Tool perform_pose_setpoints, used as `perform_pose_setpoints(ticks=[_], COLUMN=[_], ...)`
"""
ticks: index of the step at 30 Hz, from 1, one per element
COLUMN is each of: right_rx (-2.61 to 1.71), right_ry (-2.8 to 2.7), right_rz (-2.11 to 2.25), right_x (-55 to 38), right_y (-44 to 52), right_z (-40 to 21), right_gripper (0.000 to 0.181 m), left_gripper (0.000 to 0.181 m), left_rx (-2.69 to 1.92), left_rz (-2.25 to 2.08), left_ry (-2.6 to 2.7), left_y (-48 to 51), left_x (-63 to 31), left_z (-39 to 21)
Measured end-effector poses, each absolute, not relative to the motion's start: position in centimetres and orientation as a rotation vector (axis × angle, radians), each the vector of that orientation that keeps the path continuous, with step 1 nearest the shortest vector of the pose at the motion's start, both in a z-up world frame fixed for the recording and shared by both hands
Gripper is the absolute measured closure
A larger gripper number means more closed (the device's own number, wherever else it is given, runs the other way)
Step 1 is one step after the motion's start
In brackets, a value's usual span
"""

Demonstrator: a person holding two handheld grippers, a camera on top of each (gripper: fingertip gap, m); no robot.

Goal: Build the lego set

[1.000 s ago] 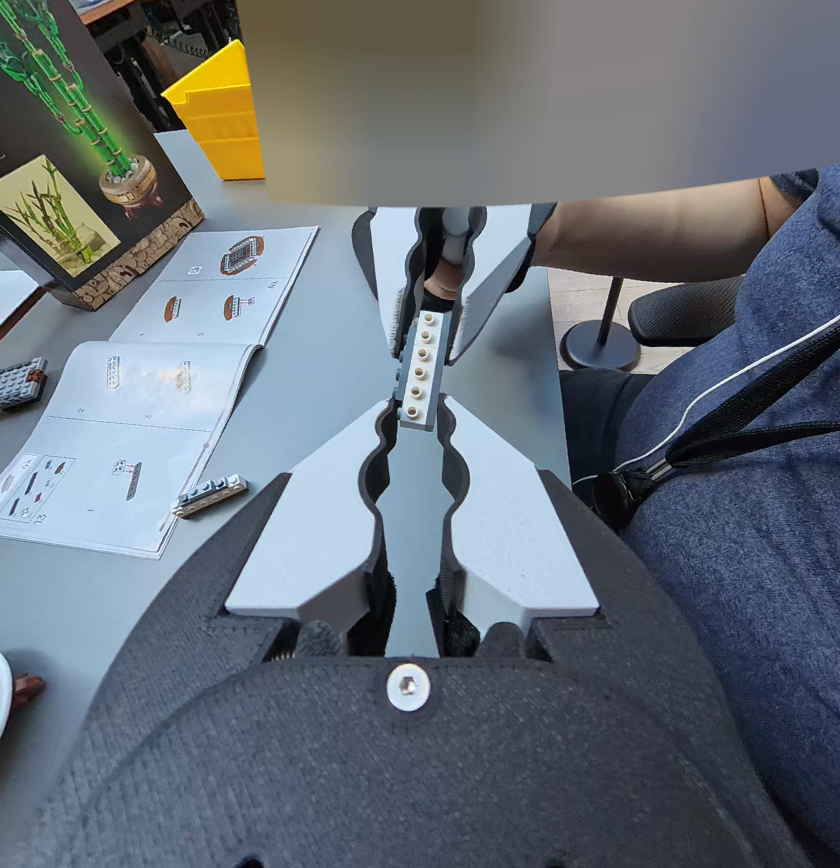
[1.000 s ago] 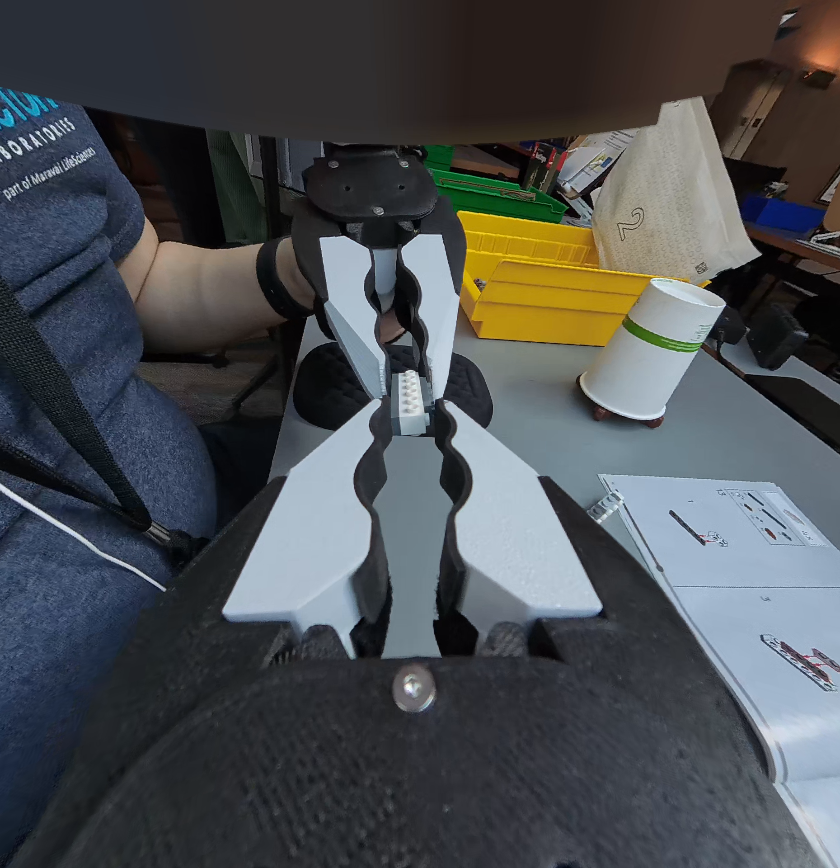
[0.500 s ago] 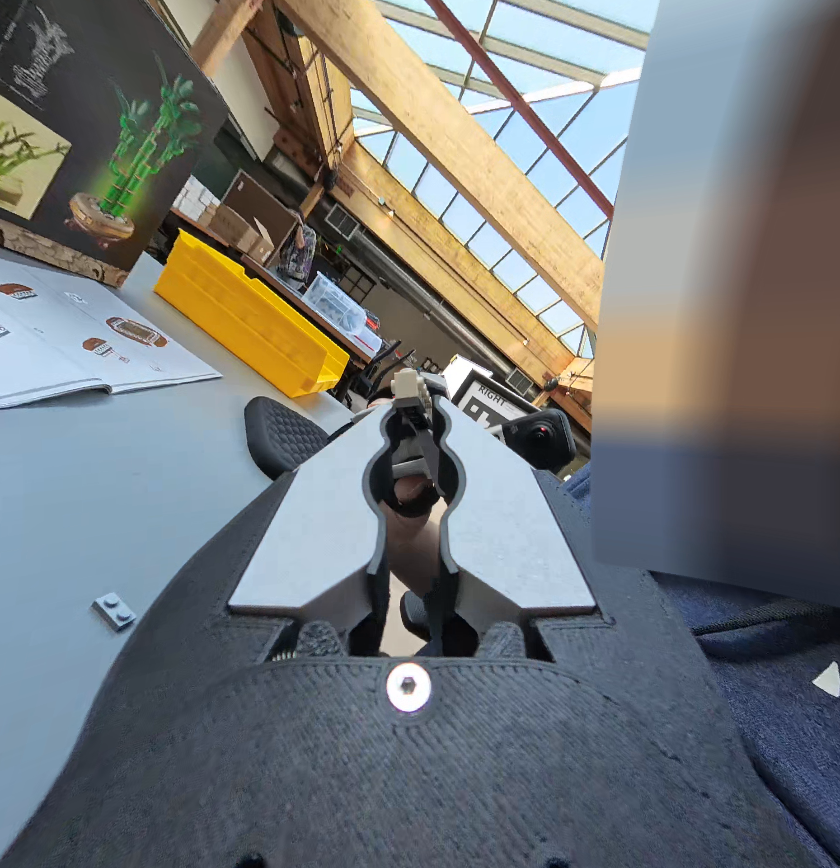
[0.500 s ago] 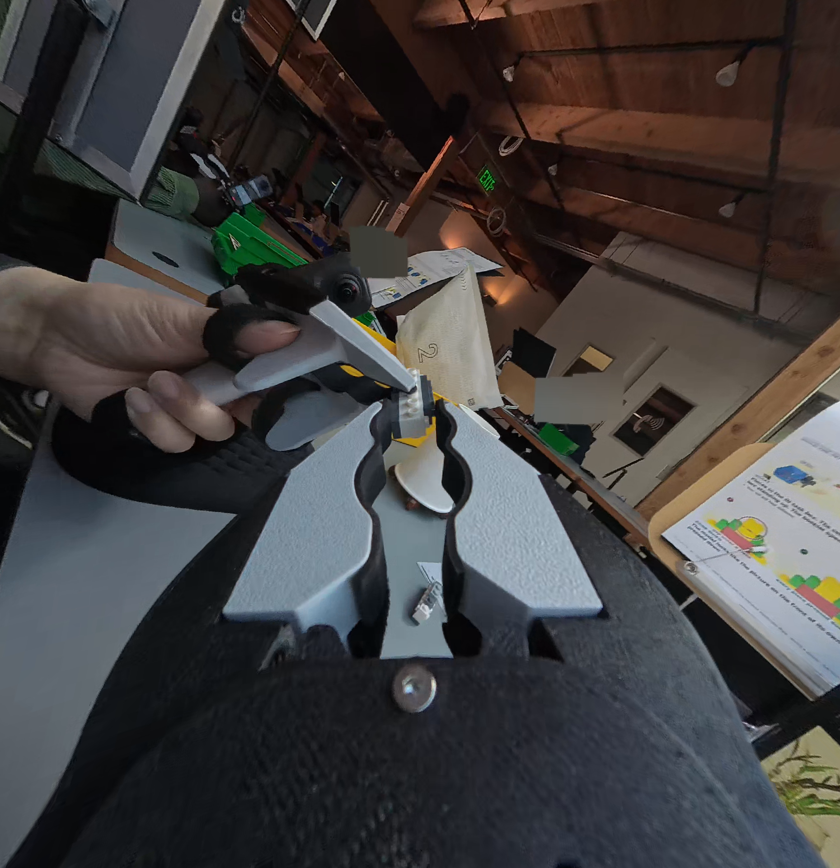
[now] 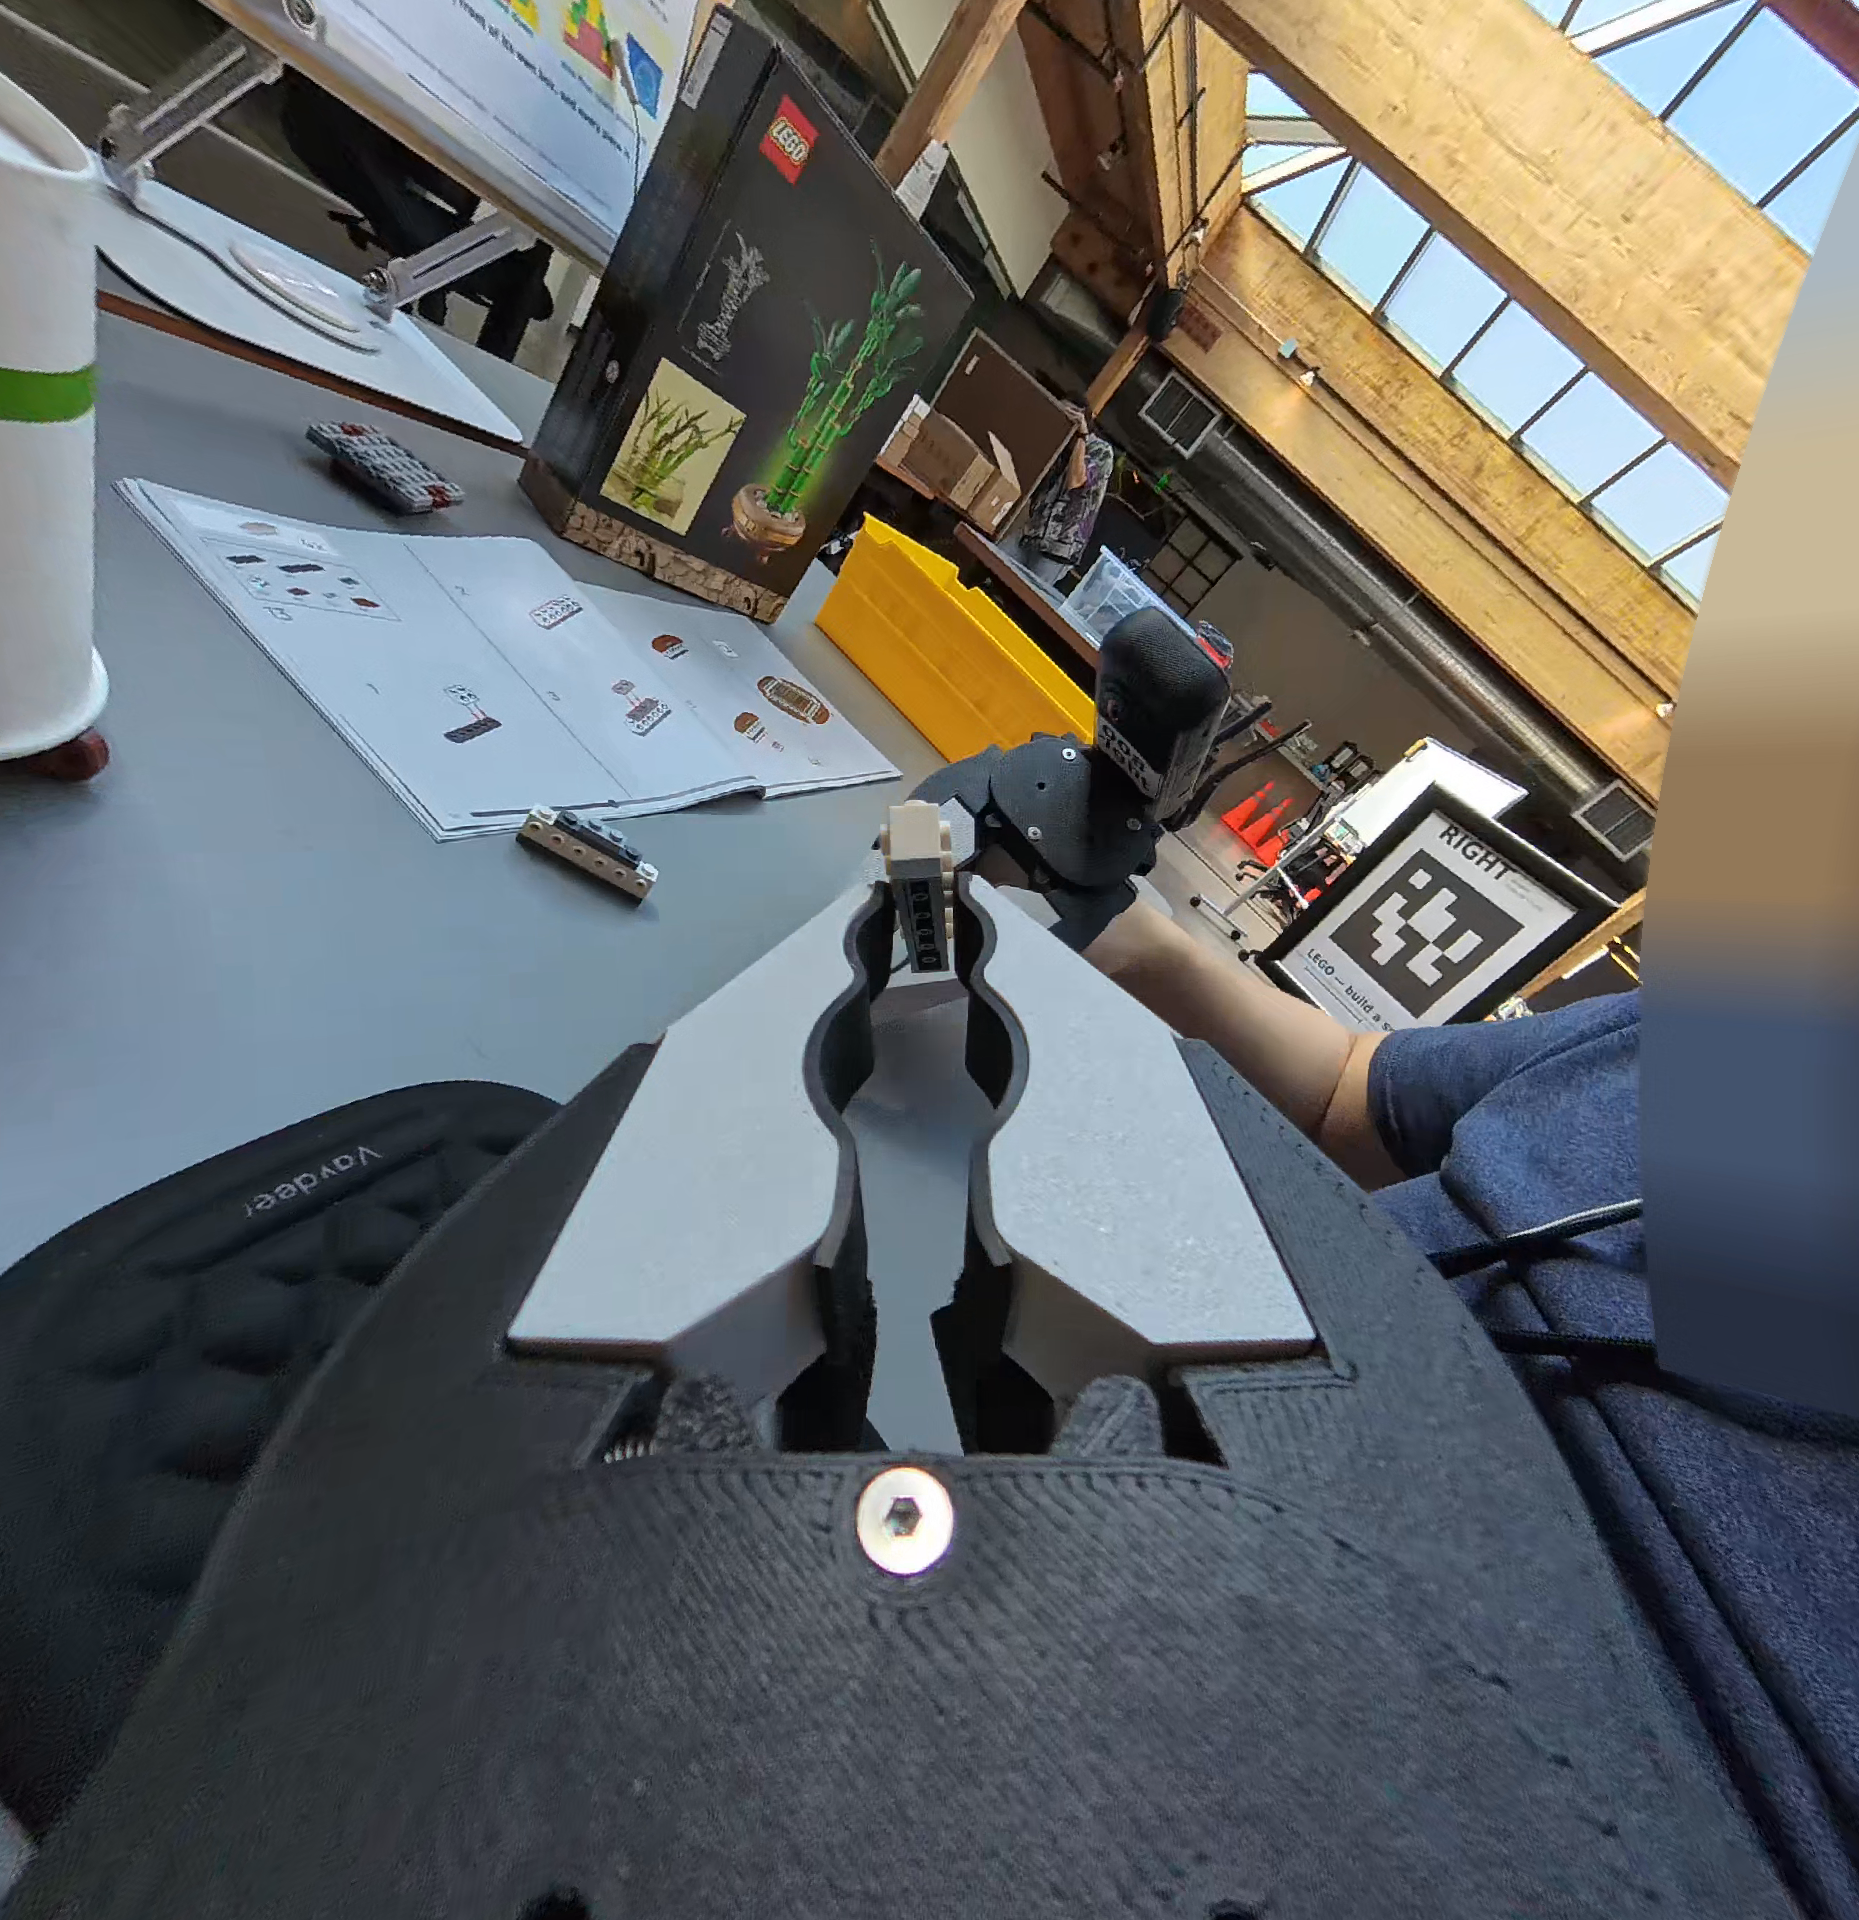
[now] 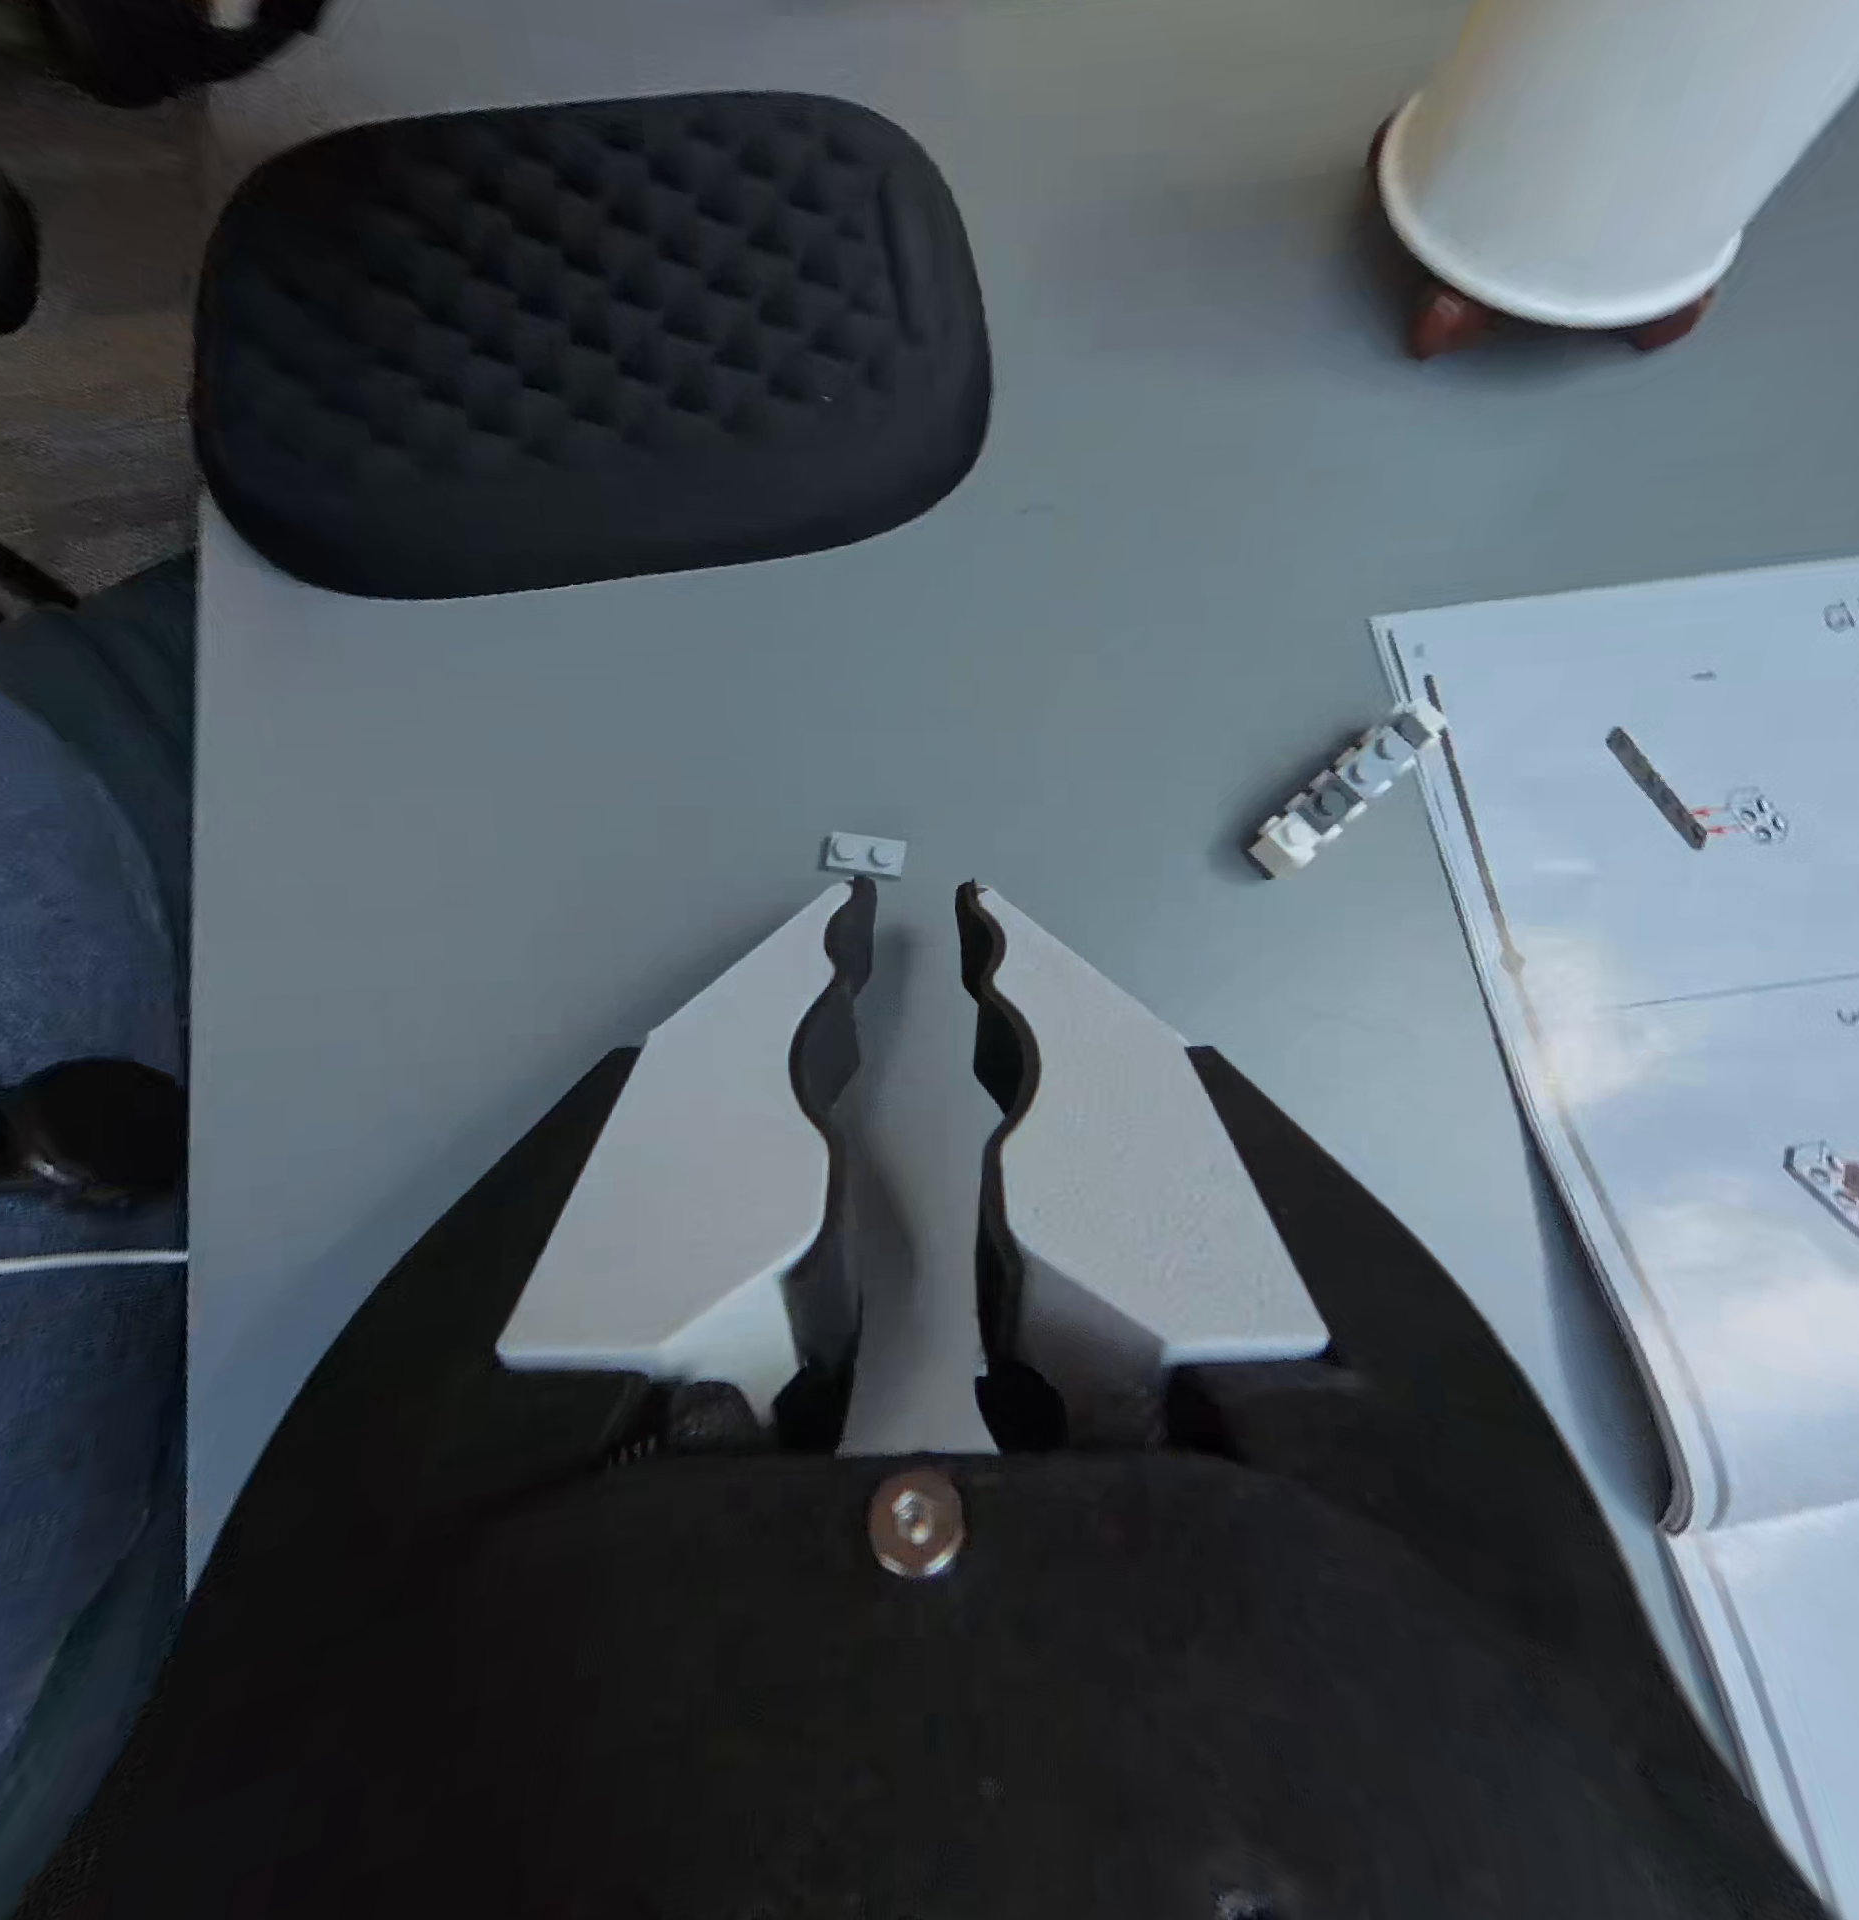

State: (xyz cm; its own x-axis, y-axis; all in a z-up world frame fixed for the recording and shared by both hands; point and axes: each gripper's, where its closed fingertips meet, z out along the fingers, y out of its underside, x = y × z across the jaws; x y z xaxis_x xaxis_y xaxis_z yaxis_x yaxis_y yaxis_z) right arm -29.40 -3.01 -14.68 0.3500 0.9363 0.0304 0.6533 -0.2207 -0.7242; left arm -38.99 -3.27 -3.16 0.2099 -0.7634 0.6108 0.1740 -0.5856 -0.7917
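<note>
The left claw (image 5: 917,904) was tilted upward, away from the grey counter (image 5: 229,966), its two pale grey fingers clamped on a short stack of lego pieces (image 5: 917,883), a dark grey studded plate with a tan brick on top, held upright at the fingertips. Beyond it the person's bare forearm (image 5: 1216,997) reached to the black body of the right claw. The right claw (image 6: 912,885) pointed straight down over the counter with its fingers apart and nothing between them; a small light grey two-stud lego plate (image 6: 865,855) lay flat on the counter just beside its left fingertip. To the right lay a longer grey and white assembled lego strip (image 6: 1340,784), its far end touching the edge of the open white instruction booklet (image 6: 1683,935). A black quilted wrist pad (image 6: 582,332) sat at the counter's near edge, and an upturned white paper cup (image 6: 1590,156) rested on reddish-brown lego pieces. Farther back stood the black lego box with a bamboo picture (image 5: 759,332), a small grey studded lego build (image 5: 385,468) and a stack of yellow plastic bins (image 5: 935,644)
</note>
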Motion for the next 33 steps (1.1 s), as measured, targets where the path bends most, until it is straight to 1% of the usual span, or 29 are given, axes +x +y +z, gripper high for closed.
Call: perform_pose_setpoints(ticks=[3,6,7,10,11,14,16,19,20,22,26,28,33], right_rx=[-2.06,-2.088,-2.104,-2.157,-2.148,-2.171,-2.036,-1.61,-1.475,-1.314,-1.154,-1.111,-1.049], right_ry=[-1.269,-1.239,-1.24,-1.214,-1.208,-1.248,-1.273,-1.335,-1.349,-1.407,-1.546,-1.582,-1.698], right_rz=[0.575,0.438,0.428,0.479,0.481,0.506,0.653,0.998,1.034,1.064,1.156,1.194,1.261], right_x=[-30.9,-31.1,-31.1,-31.3,-31.2,-30.7,-31.7,-34.0,-34.1,-34.0,-33.8,-33.9,-34.2], right_y=[-3.1,-3.1,-3.3,-3.4,-3.2,-3.5,-4.0,-6.7,-7.3,-8.3,-9.7,-10.1,-11.5], right_z=[-14.8,-15.1,-15.4,-16.5,-16.4,-16.1,-13.4,-5.1,-2.7,0.1,2.5,3.4,3.5], right_gripper=[0.159,0.151,0.151,0.155,0.167,0.167,0.167,0.167,0.167,0.167,0.167,0.167,0.166], left_gripper=[0.172,0.172,0.172,0.172,0.172,0.172,0.172,0.172,0.172,0.172,0.173,0.173,0.172], left_rx=[-1.685,-1.708,-1.719,-1.757,-1.77,-1.776,-1.758,-1.611,-1.543,-1.464,-1.254,-1.218,-1.15], left_rz=[-1.511,-1.481,-1.473,-1.491,-1.504,-1.589,-1.677,-1.874,-1.949,-2.026,-2.163,-2.205,-2.253], left_ry=[0.518,0.535,0.544,0.596,0.619,0.678,0.699,0.734,0.745,0.775,0.824,0.858,0.881], left_y=[-3.5,-3.8,-3.9,-4.3,-4.5,-5.2,-5.7,-7.2,-7.9,-8.8,-10.6,-11.3,-12.2], left_x=[-39.5,-39.6,-39.6,-39.2,-38.9,-38.0,-37.4,-36.4,-36.0,-35.3,-34.4,-33.9,-33.5], left_z=[-2.8,-3.3,-3.5,-4.0,-4.1,-4.1,-3.9,-2.3,-1.6,-1.1,0.8,1.1,1.9])
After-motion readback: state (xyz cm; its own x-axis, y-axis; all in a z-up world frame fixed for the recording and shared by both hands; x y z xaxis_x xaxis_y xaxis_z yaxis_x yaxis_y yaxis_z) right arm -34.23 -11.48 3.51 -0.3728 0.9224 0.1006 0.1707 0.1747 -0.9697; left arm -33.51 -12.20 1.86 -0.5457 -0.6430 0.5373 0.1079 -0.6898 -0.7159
